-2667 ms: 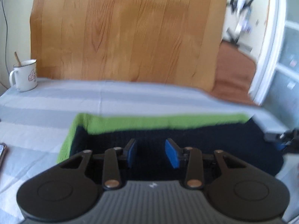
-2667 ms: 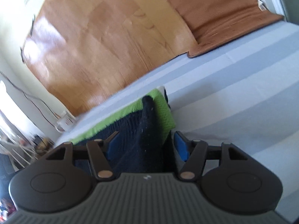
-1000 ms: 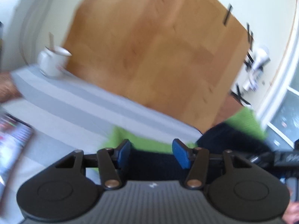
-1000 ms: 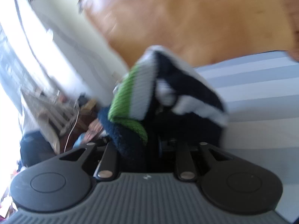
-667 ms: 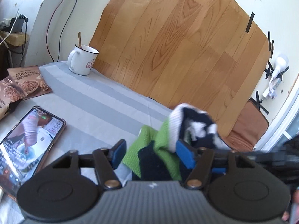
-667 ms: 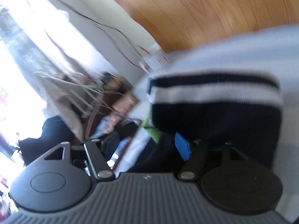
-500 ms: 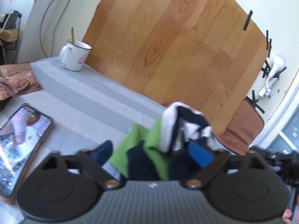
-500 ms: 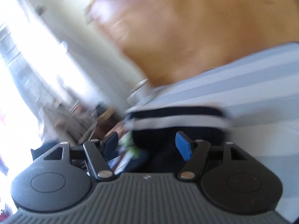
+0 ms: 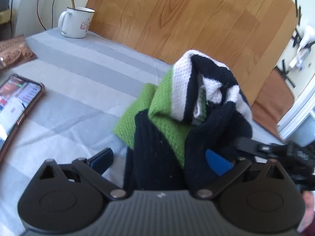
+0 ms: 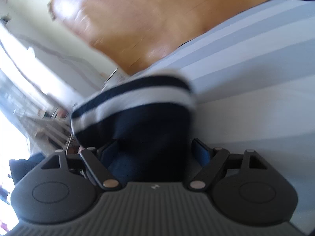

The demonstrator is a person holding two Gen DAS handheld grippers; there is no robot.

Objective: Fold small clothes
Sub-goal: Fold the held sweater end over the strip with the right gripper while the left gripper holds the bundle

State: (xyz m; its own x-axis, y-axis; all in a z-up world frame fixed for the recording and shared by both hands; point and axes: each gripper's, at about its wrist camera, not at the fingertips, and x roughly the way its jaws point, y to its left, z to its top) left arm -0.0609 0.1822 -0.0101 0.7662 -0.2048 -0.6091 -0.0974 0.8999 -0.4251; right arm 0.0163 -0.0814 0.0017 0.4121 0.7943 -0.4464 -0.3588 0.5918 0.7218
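Observation:
A small knitted garment in navy, green and white stripes is bunched up in a heap on the grey striped cloth. My left gripper is open wide, its blue pads on either side of the heap's near end. In the right wrist view the same garment fills the space between the fingers of my right gripper, which is open. The right gripper's black body shows at the right edge of the left wrist view, close to the heap.
A white enamel mug with a spoon stands at the back left. A phone with a lit screen lies at the left edge, a snack packet behind it. A wooden board leans on the wall behind; a brown cushion at right.
The flat garment was lifted by the right gripper, carried left and bunched into a heap. The right gripper then let go. The left gripper has opened wider around the heap.

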